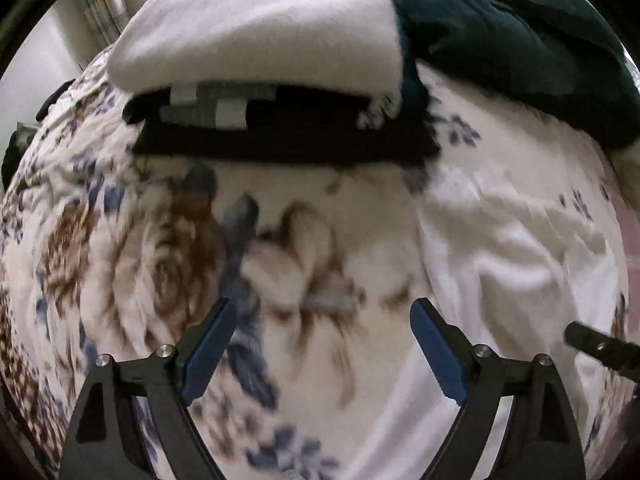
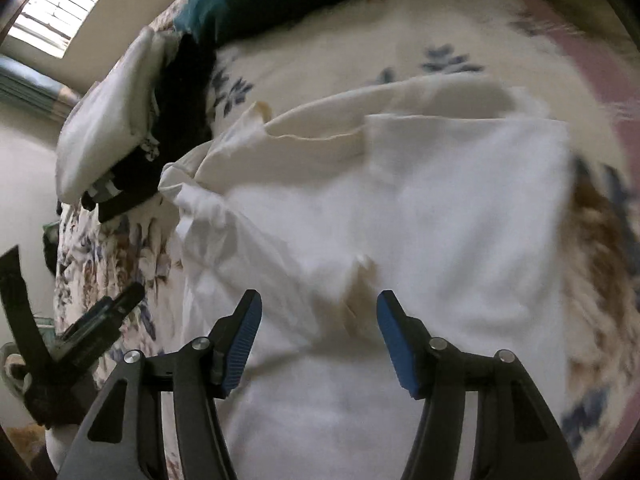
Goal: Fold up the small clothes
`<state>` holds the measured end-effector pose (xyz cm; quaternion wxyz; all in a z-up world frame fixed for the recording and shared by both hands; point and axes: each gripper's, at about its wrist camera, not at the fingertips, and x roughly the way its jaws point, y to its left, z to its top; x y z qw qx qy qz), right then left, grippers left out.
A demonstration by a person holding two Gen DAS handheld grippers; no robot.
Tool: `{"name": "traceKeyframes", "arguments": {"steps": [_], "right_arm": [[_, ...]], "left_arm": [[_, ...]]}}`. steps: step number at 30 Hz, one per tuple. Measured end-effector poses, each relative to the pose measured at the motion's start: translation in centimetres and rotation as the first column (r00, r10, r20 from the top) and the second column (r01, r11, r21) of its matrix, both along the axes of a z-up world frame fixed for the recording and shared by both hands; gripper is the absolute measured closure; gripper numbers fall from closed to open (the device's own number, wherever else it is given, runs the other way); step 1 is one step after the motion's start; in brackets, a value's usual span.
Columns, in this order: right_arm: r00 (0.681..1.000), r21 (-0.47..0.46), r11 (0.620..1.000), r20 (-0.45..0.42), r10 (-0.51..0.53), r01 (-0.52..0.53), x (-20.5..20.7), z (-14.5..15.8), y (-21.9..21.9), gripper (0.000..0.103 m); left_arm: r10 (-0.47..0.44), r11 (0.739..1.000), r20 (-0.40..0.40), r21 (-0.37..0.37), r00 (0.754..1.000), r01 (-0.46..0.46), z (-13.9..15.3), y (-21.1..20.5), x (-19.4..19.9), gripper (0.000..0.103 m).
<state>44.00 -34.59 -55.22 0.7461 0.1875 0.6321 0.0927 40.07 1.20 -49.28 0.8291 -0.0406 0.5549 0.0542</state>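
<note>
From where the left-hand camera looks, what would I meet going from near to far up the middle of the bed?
Open left tongs → flowered bedspread → folded black garment → folded white garment lying on top of it.

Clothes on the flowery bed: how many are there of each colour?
White: 2, the folded white piece on top of the stack and the white shirt spread out.
Black: 1, the black garment under the stack.
Dark teal: 1, the teal garment.
Total: 4.
</note>
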Motion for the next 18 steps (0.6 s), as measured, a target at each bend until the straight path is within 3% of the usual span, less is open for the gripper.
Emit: {"name": "traceKeyframes", "arguments": {"steps": [1,2,7,8,9,11,14,18], "right_arm": [[1.0,0.041,0.999,-0.013,0.003,-0.003,1.0,-0.5,0.3,0.056],[1.0,0.038,0.999,-0.016,-0.003,0.003,1.7,-0.7,0.4,0.099],[0.98,-0.109,0.974,0.025,-0.199,0.2,4.3,0.1,-3.0,0.097],[0.975,-0.107,0.97,0.002,-0.22,0.219,4.5,0.0,-3.5,0.091],[0.97,-0.108,0.966,-0.035,-0.241,0.236,4.2,-0.1,-4.0,0.074],[0.958,-0.11,0.955,-0.051,-0.283,0.276,2.8,0.3,-4.9,0.052],[0.938,-0.071,0.938,-0.052,-0.342,0.338,-0.5,1.0,-6.4,0.051],[0.913,0.081,0.918,-0.168,-0.372,0.389,-4.7,-1.4,-7.2,0.051]], "left_arm": [[-0.008,1.0,0.01,-0.015,1.0,0.008,0.2,-0.1,1.0,0.015],[-0.016,1.0,0.012,-0.018,1.0,0.016,0.2,-0.3,1.8,0.015],[-0.098,0.995,-0.001,0.003,0.995,0.098,-1.5,-2.2,7.3,0.015],[-0.114,0.993,-0.009,0.001,0.993,0.114,-1.9,-2.6,8.2,0.015],[-0.131,0.991,-0.015,0.004,0.991,0.131,-2.1,-3.1,8.7,0.015],[-0.167,0.986,-0.012,0.01,0.986,0.167,-2.3,-4.3,9.3,0.015],[-0.197,0.98,0.002,0.001,0.98,0.197,-2.1,-5.2,8.8,0.015],[-0.233,0.972,-0.012,0.037,0.972,0.234,-3.3,-6.3,8.5,0.014]]}}
